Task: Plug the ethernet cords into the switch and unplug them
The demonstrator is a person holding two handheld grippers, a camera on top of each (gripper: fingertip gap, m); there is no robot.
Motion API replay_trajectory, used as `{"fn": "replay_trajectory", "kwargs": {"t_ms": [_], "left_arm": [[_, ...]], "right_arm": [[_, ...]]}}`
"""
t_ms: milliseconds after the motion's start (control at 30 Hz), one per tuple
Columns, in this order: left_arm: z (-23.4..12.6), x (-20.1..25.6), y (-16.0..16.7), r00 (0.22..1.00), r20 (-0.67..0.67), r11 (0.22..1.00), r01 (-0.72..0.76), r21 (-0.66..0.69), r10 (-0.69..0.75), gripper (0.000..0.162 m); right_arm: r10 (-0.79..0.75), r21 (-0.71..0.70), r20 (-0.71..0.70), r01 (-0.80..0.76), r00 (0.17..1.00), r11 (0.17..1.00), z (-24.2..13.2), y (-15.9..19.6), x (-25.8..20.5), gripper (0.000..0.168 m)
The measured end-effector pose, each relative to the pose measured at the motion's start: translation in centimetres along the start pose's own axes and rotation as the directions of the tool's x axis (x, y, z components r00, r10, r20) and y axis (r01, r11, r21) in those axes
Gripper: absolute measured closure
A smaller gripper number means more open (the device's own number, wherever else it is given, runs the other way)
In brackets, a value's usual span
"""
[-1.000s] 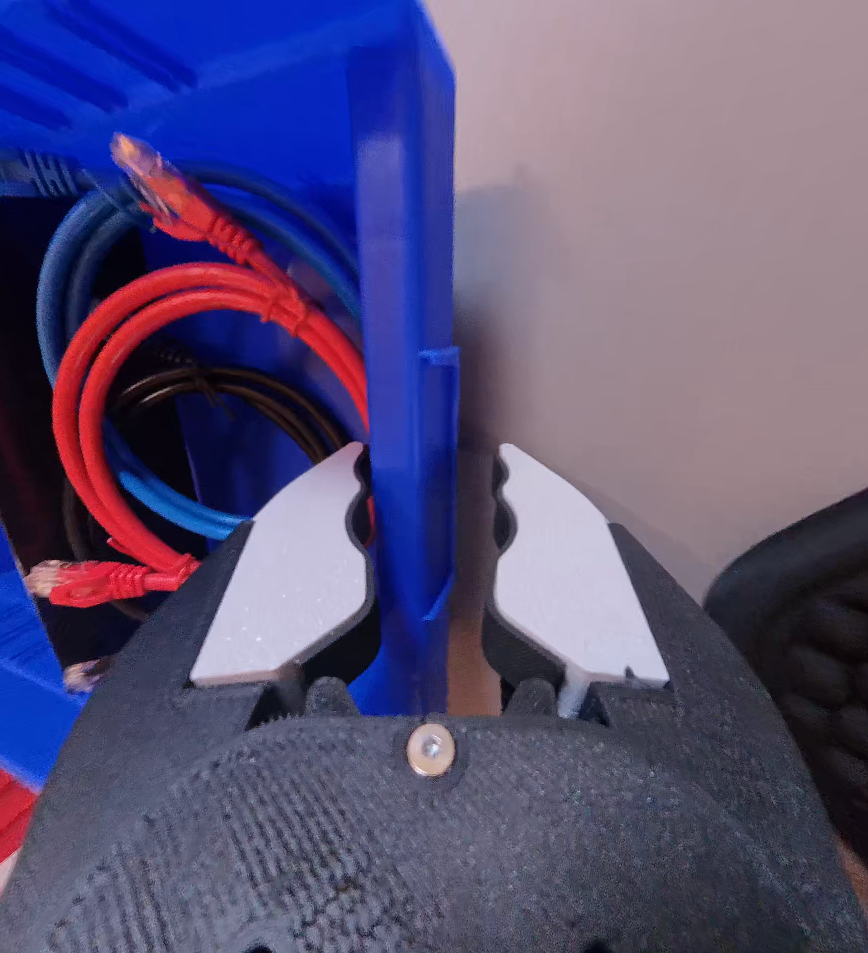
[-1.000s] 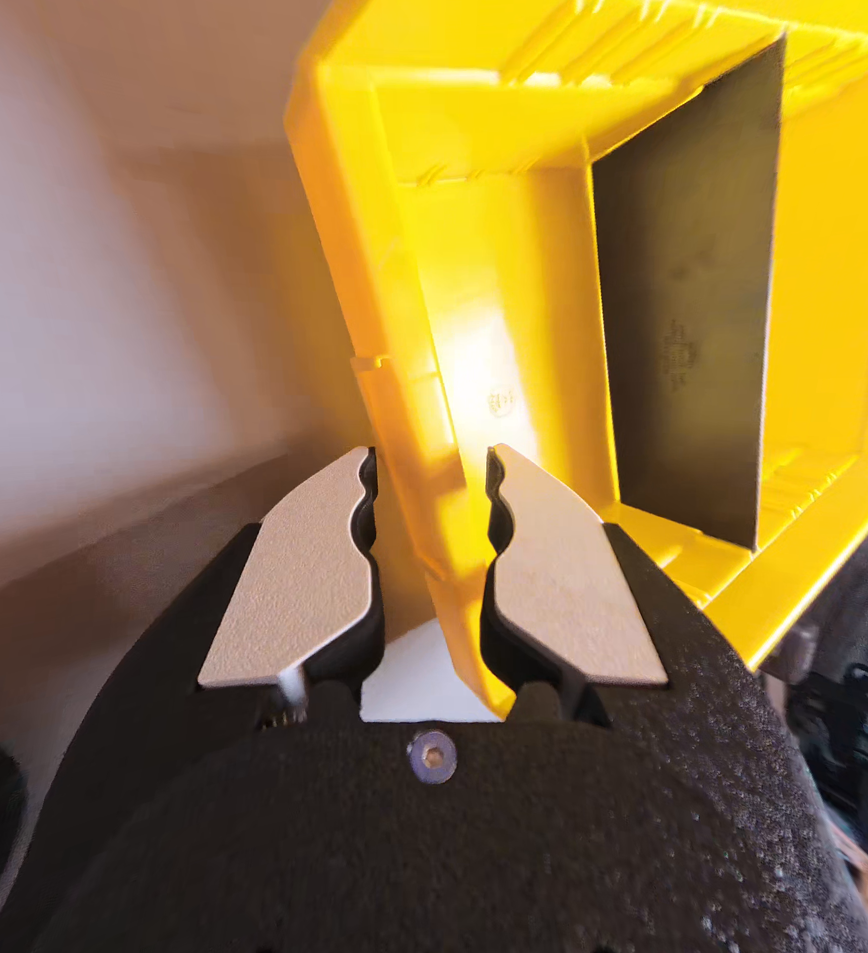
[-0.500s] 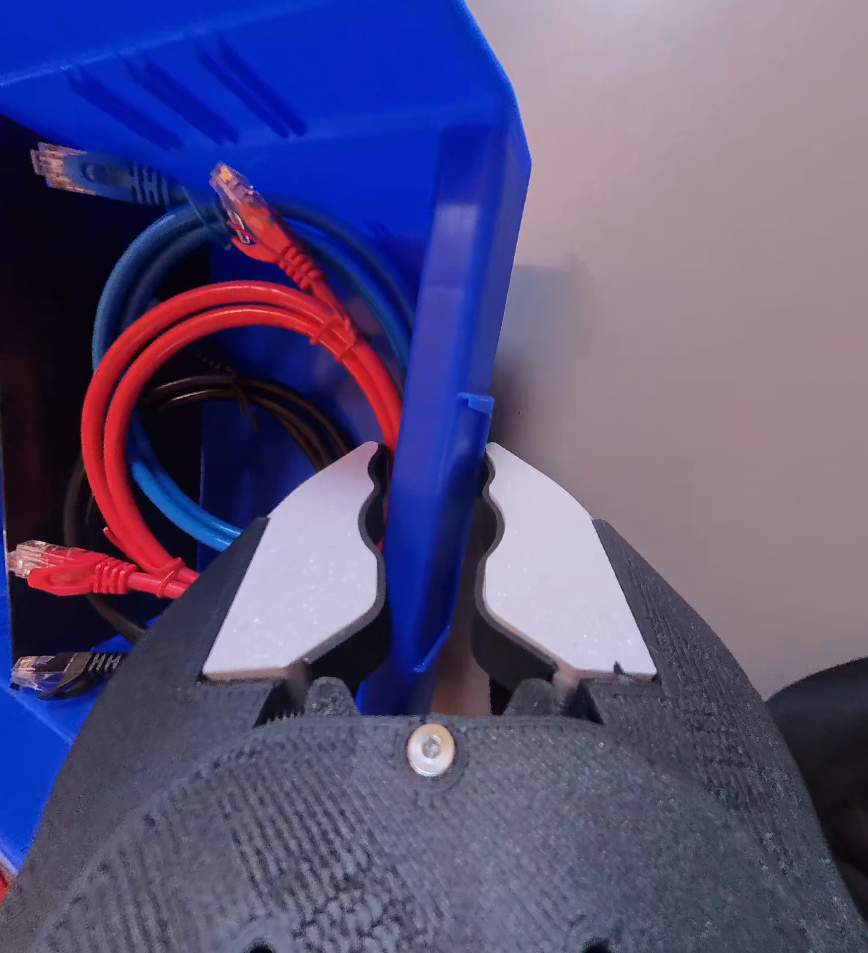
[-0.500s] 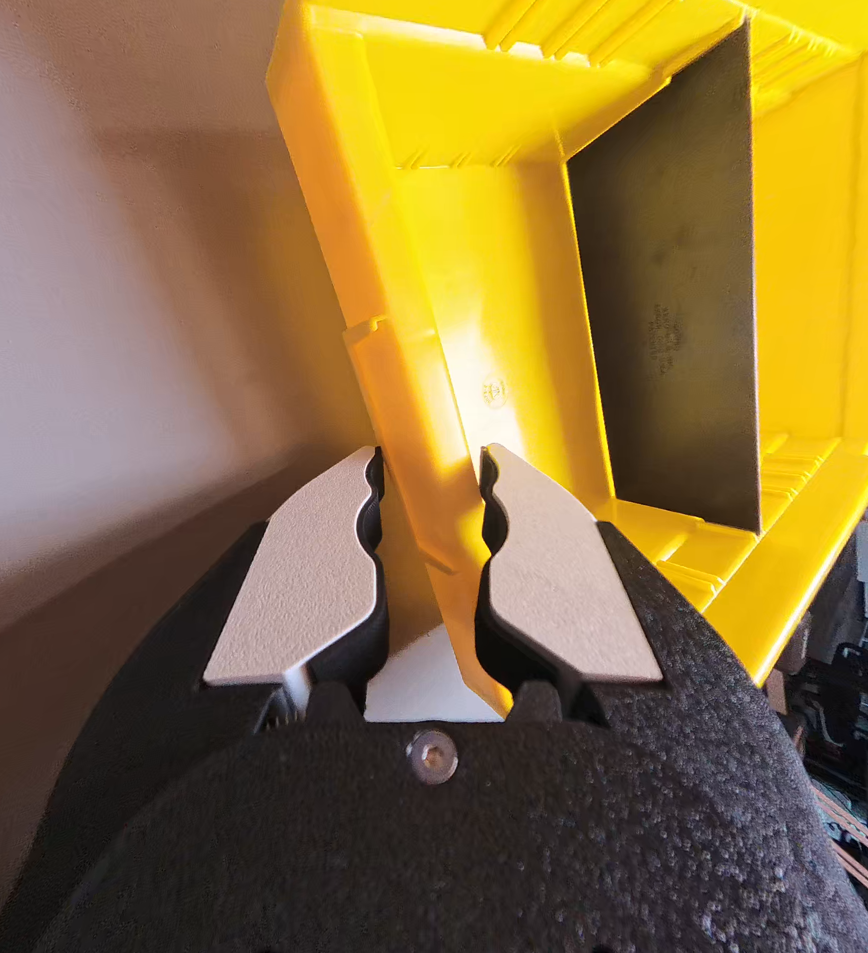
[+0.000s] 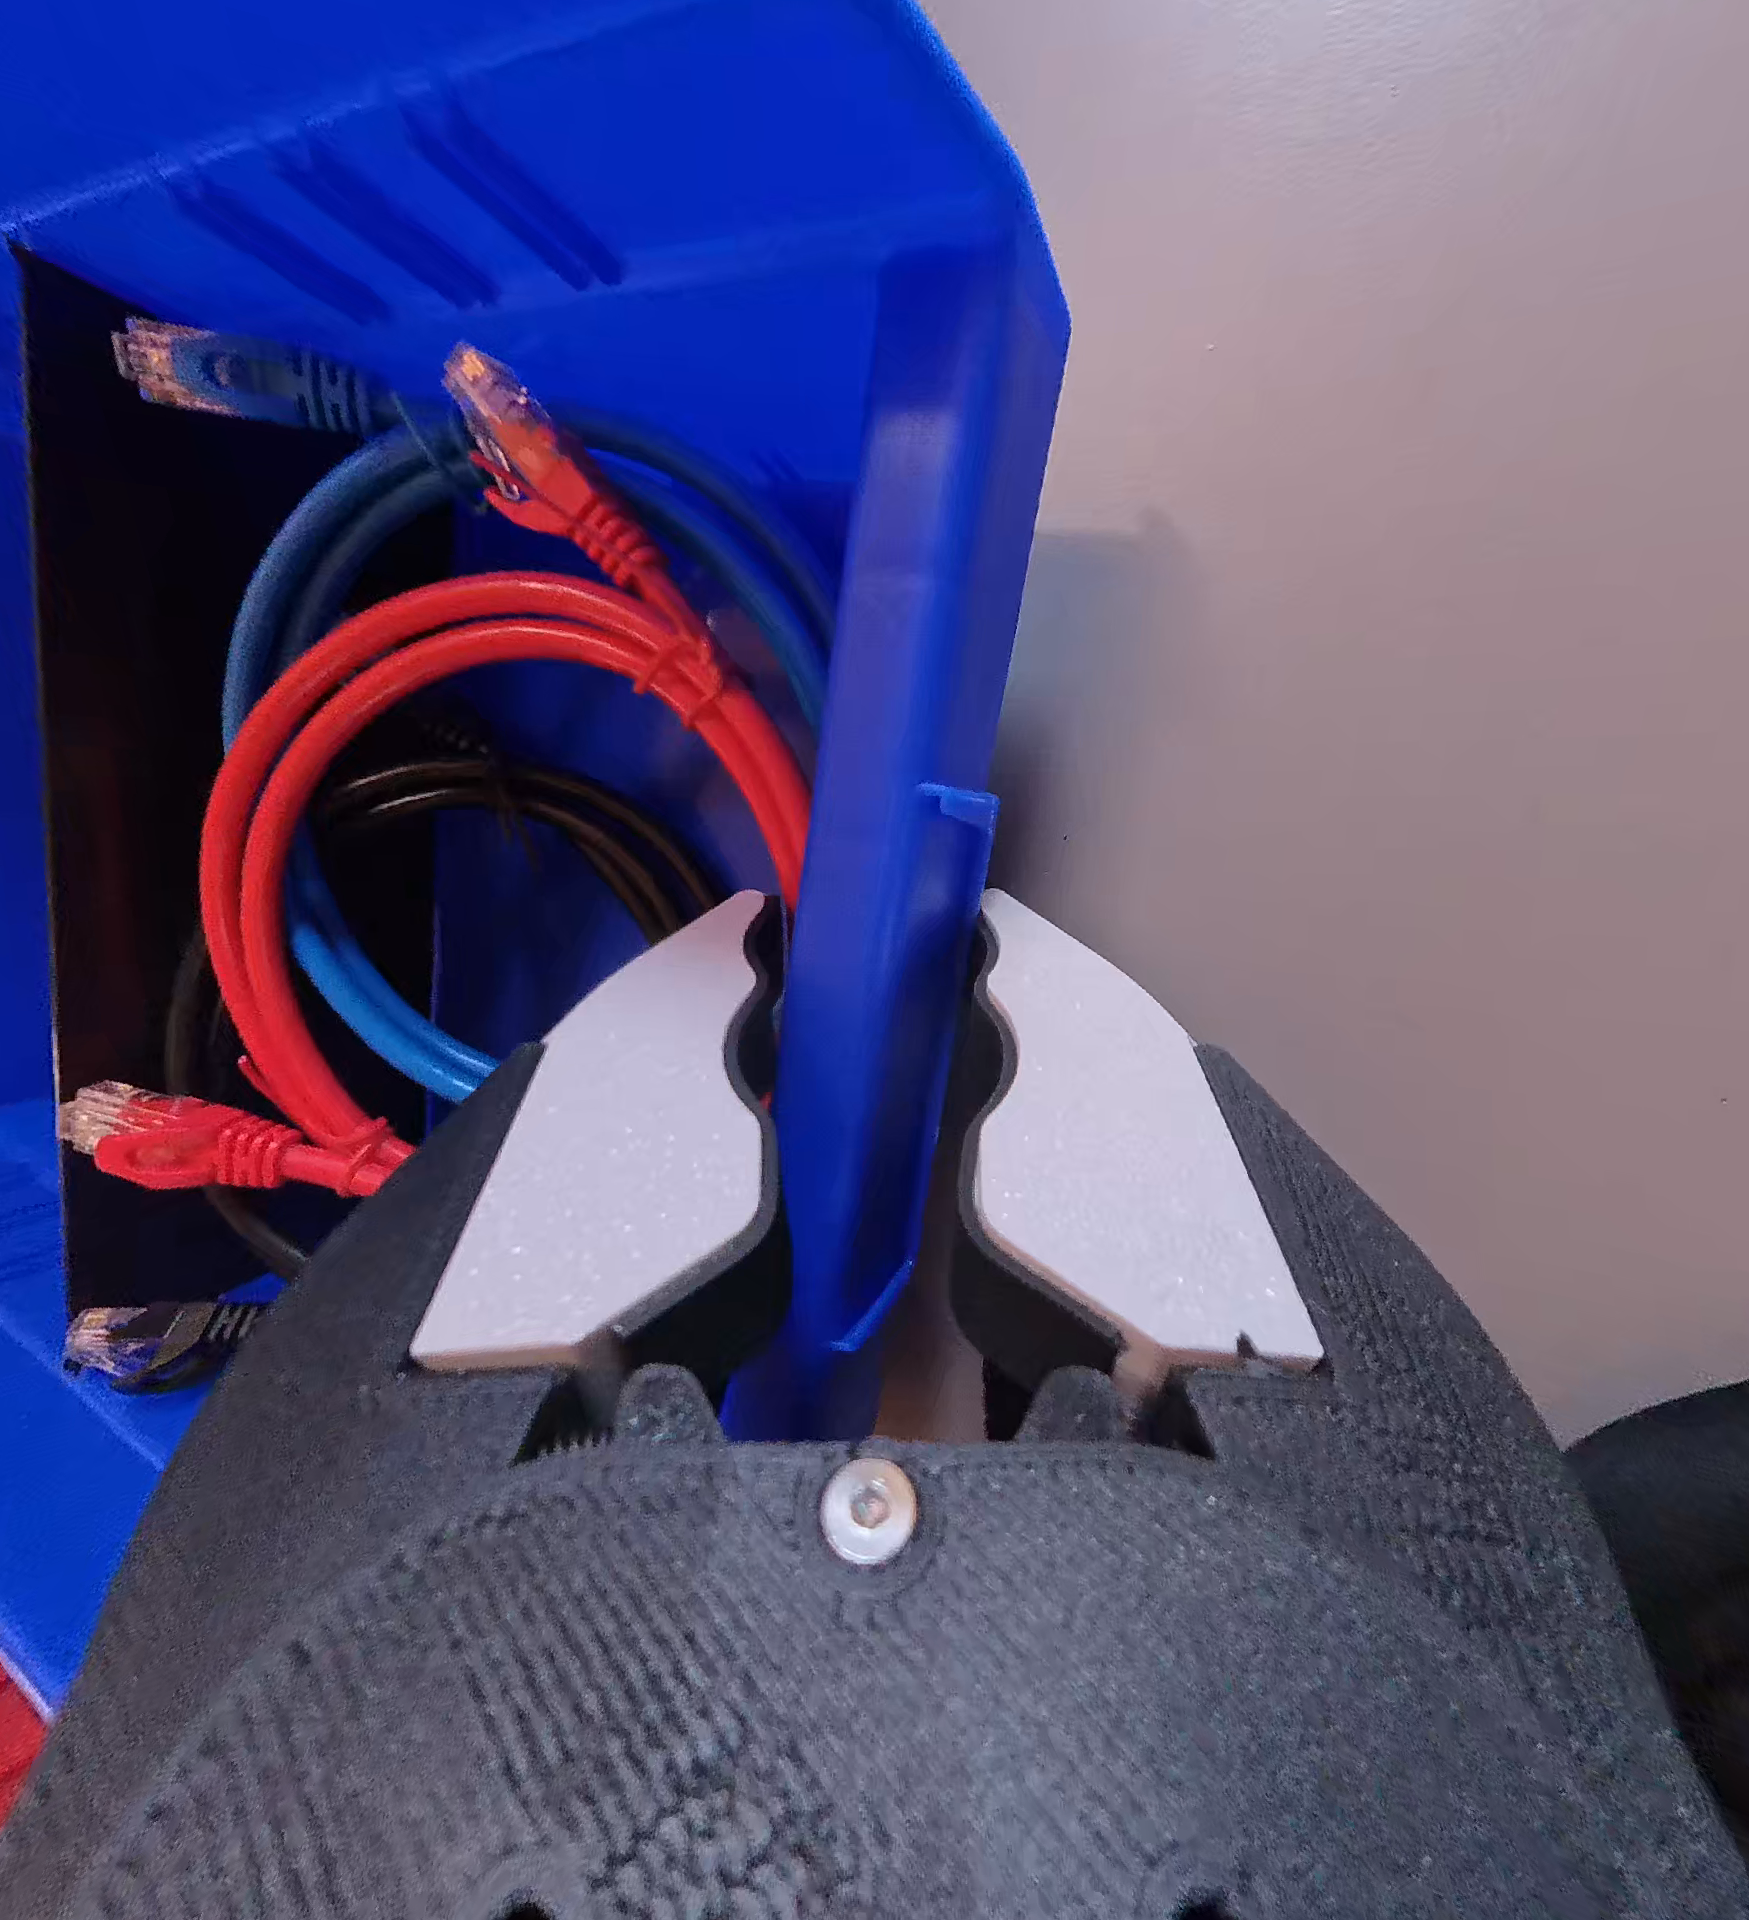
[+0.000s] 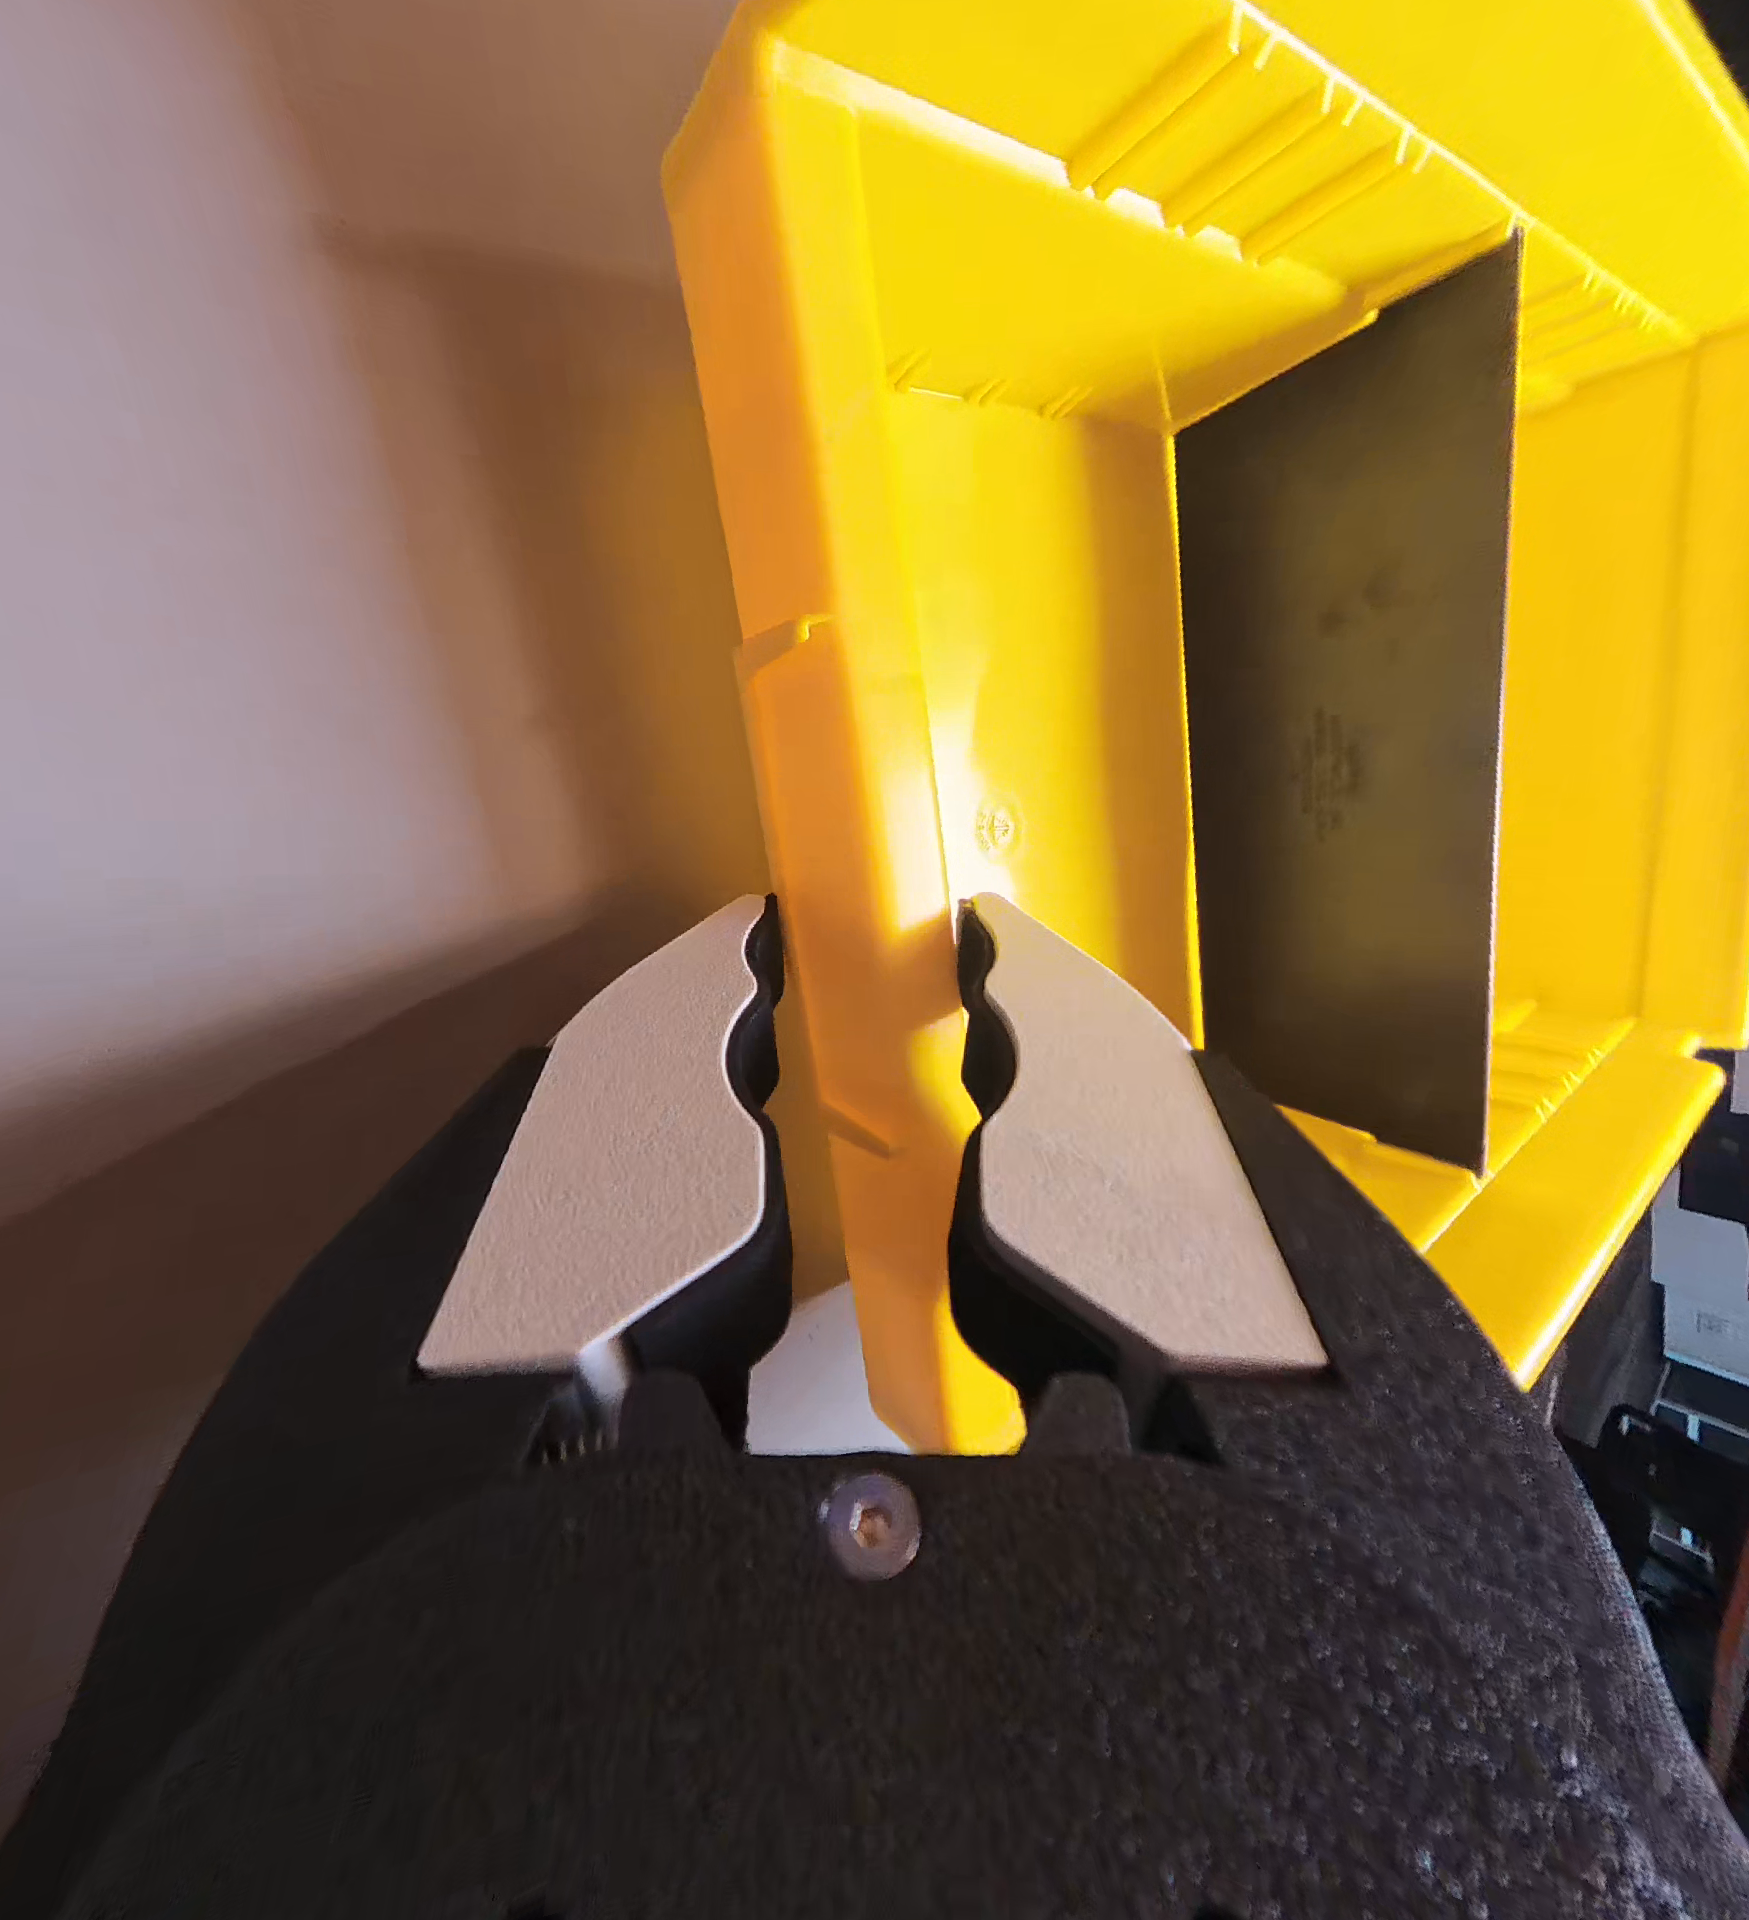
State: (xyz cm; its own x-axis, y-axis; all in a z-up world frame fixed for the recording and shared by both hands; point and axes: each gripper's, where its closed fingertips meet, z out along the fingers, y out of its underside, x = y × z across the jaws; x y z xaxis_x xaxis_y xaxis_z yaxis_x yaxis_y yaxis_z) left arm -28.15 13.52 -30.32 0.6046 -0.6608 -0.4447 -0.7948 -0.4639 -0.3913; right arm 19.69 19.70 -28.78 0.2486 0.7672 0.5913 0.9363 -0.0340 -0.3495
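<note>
Left wrist view: my left claw [image 5: 875, 935] pinched the blue bin [image 5: 911, 644] wall, cords [image 5: 413, 748] at ten o'clock; my right claw [image 6: 865, 925] pinched the yellow bin [image 6: 828, 644] wall.

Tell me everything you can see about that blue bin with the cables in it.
The blue bin looks like moulded plastic with ribbed walls. The left hand-held gripper is clamped on its side wall. A dark divider panel stands inside. Beside the panel lie coiled cords: a red cord, a blue cord and a black cord, their clear plugs loose. A pale wall is behind.
</note>
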Motion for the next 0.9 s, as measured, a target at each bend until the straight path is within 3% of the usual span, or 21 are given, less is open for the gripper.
{"fn": "replay_trajectory", "kwargs": {"t_ms": [400,767,900], "left_arm": [[0.3,-1.1,0.2,0.996,0.033,0.992,-0.084,0.093,0.081,0.128],[0.5,-2.6,0.7,0.986,0.12,0.982,-0.128,0.14,0.112,0.126],[0.4,-2.8,0.9,0.991,0.119,0.985,-0.075,0.158,0.057,0.123]], "right_arm": [[-0.025,0.035,0.039,0.024,0.999,0.999,0.8,-0.7,0.5,0.137],[0.109,-0.03,-0.023,-0.11,0.994,0.993,0.4,-0.8,0.6,0.134],[0.315,0.218,0.038,-0.316,0.948,0.923,-2.7,-5.0,0.7,0.127]]}}
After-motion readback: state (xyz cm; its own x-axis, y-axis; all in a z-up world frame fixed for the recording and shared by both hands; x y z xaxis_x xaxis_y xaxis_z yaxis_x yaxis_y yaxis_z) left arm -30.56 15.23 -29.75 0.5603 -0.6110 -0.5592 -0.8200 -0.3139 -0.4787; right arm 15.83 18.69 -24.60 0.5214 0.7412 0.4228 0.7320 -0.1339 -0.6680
